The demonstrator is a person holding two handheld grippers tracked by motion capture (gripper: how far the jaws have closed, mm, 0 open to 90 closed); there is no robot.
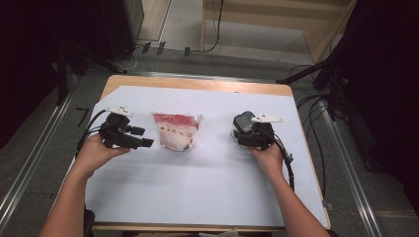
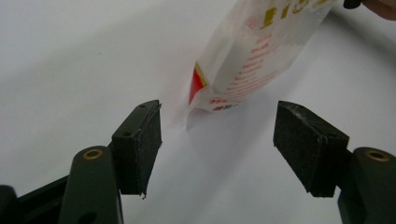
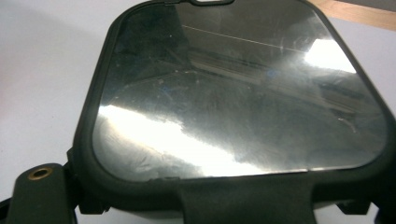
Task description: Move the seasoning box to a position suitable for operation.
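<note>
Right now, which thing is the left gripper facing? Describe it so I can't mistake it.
On the white sheet covering the table, look midway between the two grippers. There stands a clear pouch with red and gold print, unlike the dark, glossy-lidded container at the right gripper.

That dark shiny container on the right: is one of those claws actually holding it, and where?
Seemingly yes: the right gripper grasps the dark container at its near edge, though the pads are hidden. The left gripper is open, holding nothing, short of the pouch.

Black fingers (image 2: 140,144), brass screws, trailing cables
</note>
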